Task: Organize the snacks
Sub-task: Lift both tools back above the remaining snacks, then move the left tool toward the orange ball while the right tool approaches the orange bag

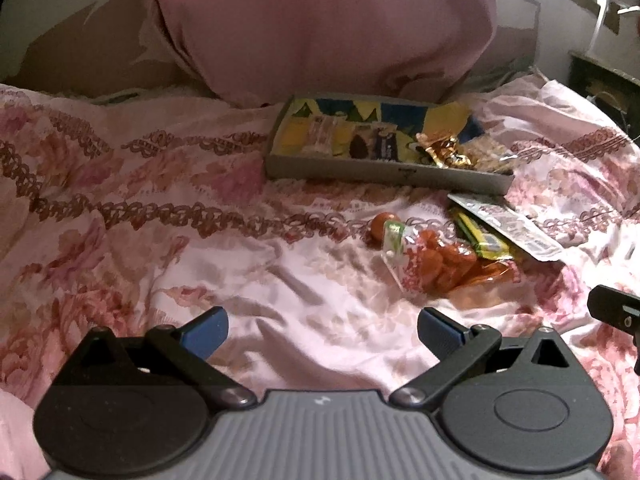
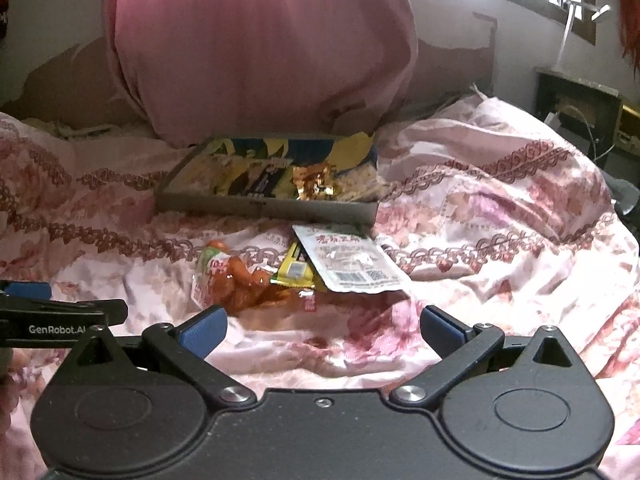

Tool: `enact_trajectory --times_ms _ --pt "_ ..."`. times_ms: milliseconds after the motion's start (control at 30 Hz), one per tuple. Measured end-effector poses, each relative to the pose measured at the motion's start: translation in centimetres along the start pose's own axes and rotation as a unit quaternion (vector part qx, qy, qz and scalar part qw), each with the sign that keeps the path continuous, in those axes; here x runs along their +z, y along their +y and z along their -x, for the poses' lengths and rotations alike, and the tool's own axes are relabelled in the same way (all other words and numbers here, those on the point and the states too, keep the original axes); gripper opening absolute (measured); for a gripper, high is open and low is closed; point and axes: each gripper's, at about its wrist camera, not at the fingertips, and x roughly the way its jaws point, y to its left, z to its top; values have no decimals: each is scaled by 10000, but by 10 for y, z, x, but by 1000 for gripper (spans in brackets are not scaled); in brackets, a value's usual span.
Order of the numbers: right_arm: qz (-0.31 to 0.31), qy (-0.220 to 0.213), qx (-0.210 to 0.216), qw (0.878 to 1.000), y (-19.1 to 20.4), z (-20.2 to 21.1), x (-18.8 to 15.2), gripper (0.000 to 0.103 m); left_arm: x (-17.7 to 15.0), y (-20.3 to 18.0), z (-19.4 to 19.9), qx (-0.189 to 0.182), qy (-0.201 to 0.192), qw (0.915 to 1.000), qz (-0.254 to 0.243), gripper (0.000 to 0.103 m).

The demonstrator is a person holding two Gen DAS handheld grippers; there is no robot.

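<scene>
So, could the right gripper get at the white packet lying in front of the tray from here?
Probably yes. The right gripper is open and empty, and the white packet lies on top of the other snacks, with only bare bedspread between them.

Bed [image 2: 500, 200]: pink floral cover, rumpled. Lying on it: shallow grey tray [image 2: 264, 206] near a pink pillow [image 2: 260, 48]; in front of the tray, a clear bag of orange snacks [image 2: 240, 284], a yellow packet [image 2: 294, 270] and a white sachet [image 2: 348, 264] overlapping it.
</scene>
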Motion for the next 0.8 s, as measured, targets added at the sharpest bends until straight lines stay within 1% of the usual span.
enact_trajectory --times_ms 167,300,567,800 --pt "-94 207 -34 9997 0 -11 -1 102 0 -1 -5 77 124 9999 -15 103" --pt "-109 258 -12 9996 2 -15 -1 102 0 -1 -8 121 211 9997 -13 103" --pt "80 226 -27 9997 8 -18 0 102 3 -1 -13 151 311 9994 8 103" --pt "123 114 116 9998 9 -22 8 102 12 3 -27 109 424 9989 155 103"
